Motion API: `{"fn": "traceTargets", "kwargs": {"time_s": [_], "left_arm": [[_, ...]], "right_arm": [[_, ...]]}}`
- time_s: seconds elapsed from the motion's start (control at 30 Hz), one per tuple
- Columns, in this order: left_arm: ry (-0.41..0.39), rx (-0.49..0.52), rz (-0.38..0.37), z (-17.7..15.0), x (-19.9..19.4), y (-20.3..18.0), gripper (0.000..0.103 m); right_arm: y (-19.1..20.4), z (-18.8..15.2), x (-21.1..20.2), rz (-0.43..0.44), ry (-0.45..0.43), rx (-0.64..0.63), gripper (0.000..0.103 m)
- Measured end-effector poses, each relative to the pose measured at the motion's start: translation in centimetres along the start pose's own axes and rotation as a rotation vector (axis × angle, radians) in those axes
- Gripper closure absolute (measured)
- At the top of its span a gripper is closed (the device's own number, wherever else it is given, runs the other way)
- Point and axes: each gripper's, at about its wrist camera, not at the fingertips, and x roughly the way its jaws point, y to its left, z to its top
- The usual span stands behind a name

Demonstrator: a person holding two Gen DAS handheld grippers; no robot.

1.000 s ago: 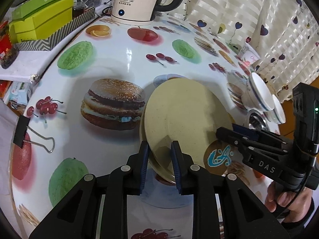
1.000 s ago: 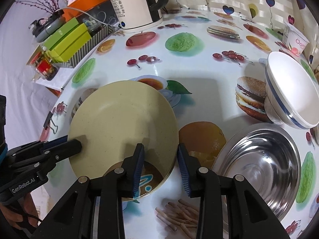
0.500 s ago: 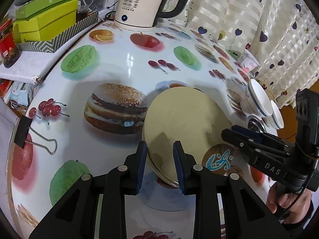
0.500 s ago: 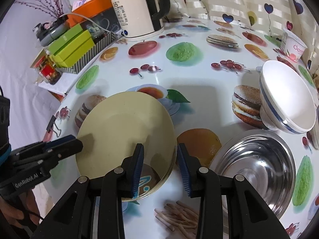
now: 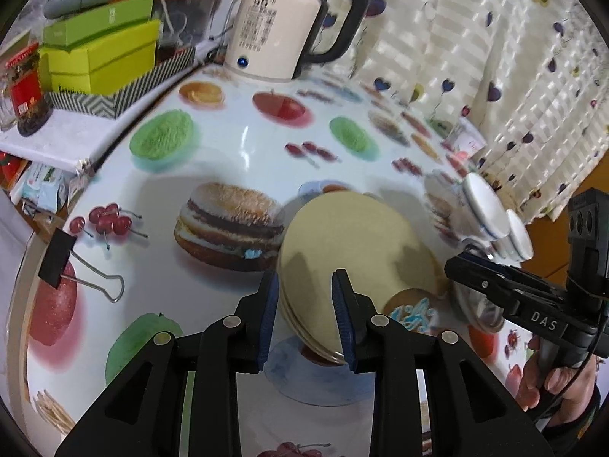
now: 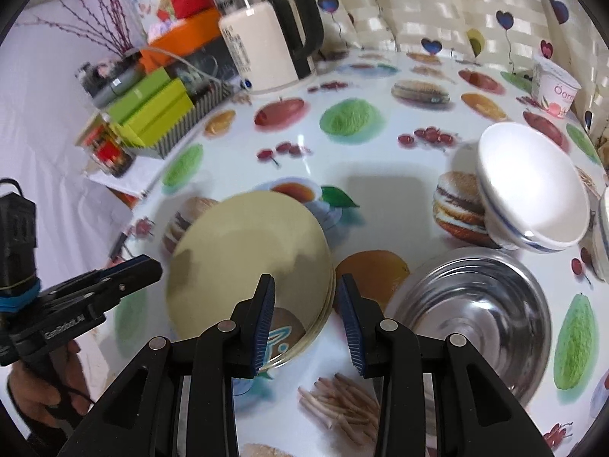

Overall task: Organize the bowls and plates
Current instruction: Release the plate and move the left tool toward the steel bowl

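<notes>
A stack of cream plates (image 5: 354, 251) (image 6: 247, 262) lies on the table. My left gripper (image 5: 304, 316) is open, its jaws on either side of the stack's near edge without touching it. My right gripper (image 6: 306, 316) is open at the stack's opposite edge, also apart from it. A steel bowl (image 6: 475, 316) sits right of the plates. A white bowl with a blue band (image 6: 529, 190) (image 5: 485, 209) stands behind it, with another white bowl (image 5: 519, 234) beside it.
The round table (image 5: 243, 152) has a food-print cover. A white electric kettle (image 5: 281, 34) (image 6: 266, 42) and green boxes (image 5: 99, 53) stand at the back. A binder clip (image 5: 76, 266) lies at the left. A yoghurt cup (image 6: 555, 89) stands far right.
Both grippers have opened slightly and drawn back and up from the plate stack. The stack now lies flat on the table, free of both.
</notes>
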Motion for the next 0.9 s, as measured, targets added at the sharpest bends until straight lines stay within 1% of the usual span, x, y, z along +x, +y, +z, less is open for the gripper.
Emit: {"fn": "traceTargets", "kwargs": {"time_s": [0.13, 0.23, 0.5, 0.63, 0.9], "left_arm": [[-0.053, 0.029, -0.02, -0.4, -1.4, -1.1, 0.073], [-0.075, 0.071, -0.008, -0.8, -1.9, -2.3, 0.073], [-0.077, 0.152, -0.025, -1.3, -1.8, -5.7, 0.073], [-0.073, 0.164, -0.038, -1.4, -1.6, -6.6, 0.073], [-0.059, 0.189, -0.057, -1.4, -1.0, -8.2, 0.073]], "right_arm": [[-0.3, -0.7, -2.6, 0.045, -0.051, 0.003, 0.069], [-0.6, -1.3, -4.2, 0.055, -0.079, 0.004, 0.069], [-1.3, -2.4, -6.9, 0.013, -0.124, -0.013, 0.068], [-1.8, -2.6, -7.6, -0.003, -0.132, -0.009, 0.061], [-3.6, -2.9, -8.9, -0.012, -0.159, 0.014, 0.061]]}}
